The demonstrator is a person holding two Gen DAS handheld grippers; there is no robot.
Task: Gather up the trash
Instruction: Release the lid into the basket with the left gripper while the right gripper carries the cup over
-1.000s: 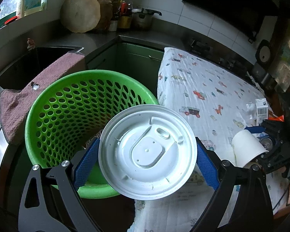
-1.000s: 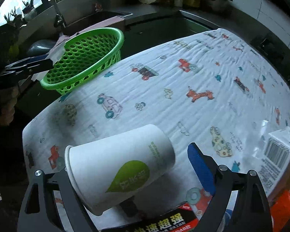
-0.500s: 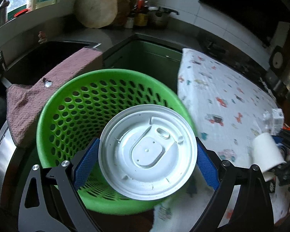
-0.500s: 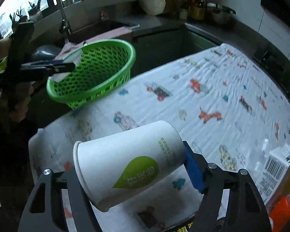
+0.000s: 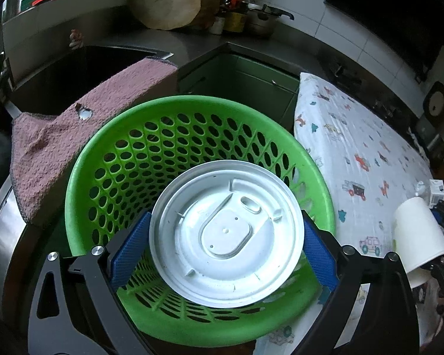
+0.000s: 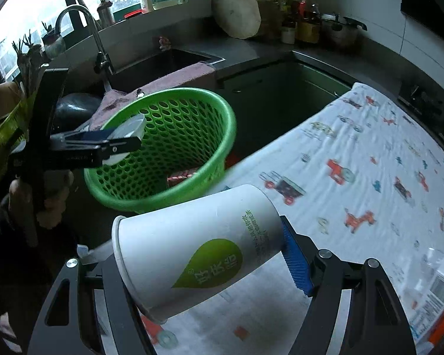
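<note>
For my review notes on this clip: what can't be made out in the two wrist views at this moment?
- Basket floor, left wrist view: mostly covered by the white lid held in the left gripper.
- Reddish item in the basket, right wrist view: seen only through the mesh, unidentifiable.
- Right gripper's left pad, right wrist view: hidden behind the paper cup.
- Carton, right wrist view: blurred, cut off by the frame edge.

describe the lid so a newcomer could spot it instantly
Find the green perforated basket by the sink, beside the table with the cartoon-print cloth. Over its opening, the left tool clamps a flat round white plastic lid edge to edge between blue pads. Unlike the white paper cup in the right tool, it is a disc with a raised tab outline.
</note>
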